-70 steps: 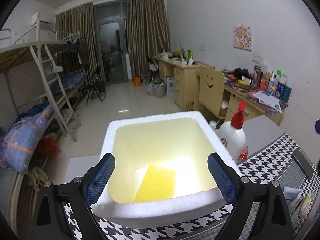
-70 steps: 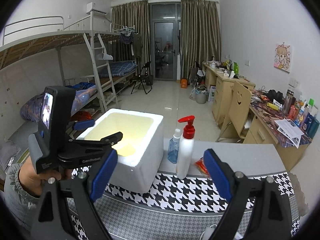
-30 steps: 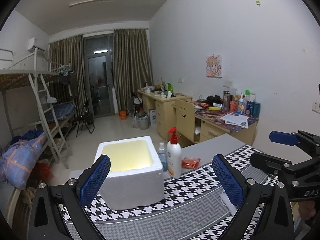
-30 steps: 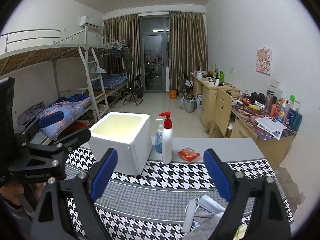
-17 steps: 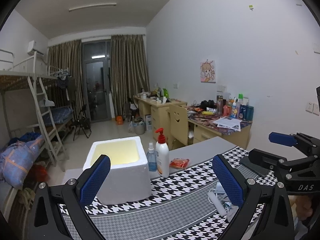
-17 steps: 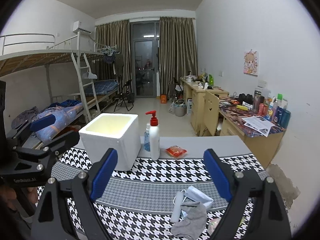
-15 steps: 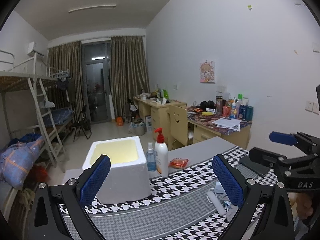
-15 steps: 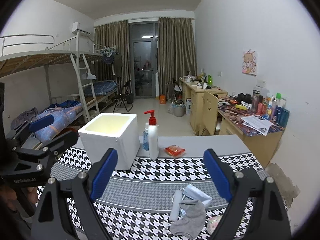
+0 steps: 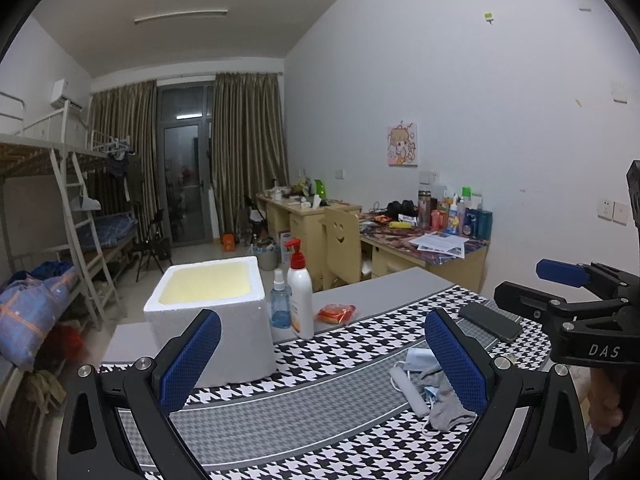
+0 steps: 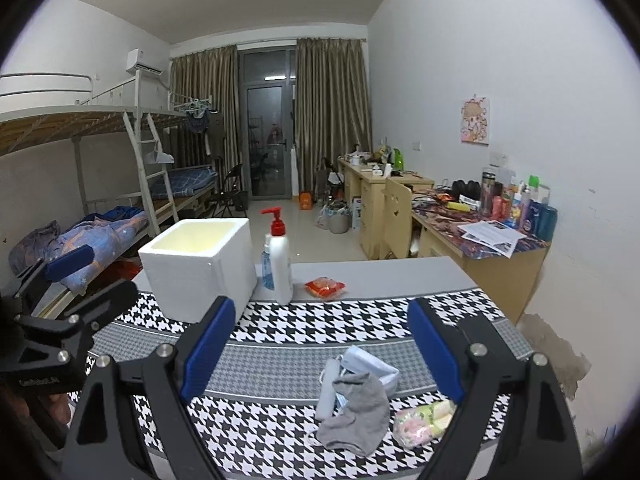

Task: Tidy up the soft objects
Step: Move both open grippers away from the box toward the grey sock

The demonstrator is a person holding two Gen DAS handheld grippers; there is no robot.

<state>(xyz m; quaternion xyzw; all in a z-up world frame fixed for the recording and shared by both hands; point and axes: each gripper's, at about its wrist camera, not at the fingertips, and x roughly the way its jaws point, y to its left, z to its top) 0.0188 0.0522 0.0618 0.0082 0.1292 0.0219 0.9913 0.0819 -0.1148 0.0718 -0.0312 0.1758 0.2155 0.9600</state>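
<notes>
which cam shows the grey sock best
The right wrist view: the sock lies whole and unblocked on the table between the open right gripper fingers. In the left wrist view, a left gripper finger hides part of it.

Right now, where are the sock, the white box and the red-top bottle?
sock [image 10: 356, 412], right wrist view, middle of the fabric
box [image 10: 200, 276], right wrist view, front wall
bottle [image 10: 280, 264], right wrist view, white body
</notes>
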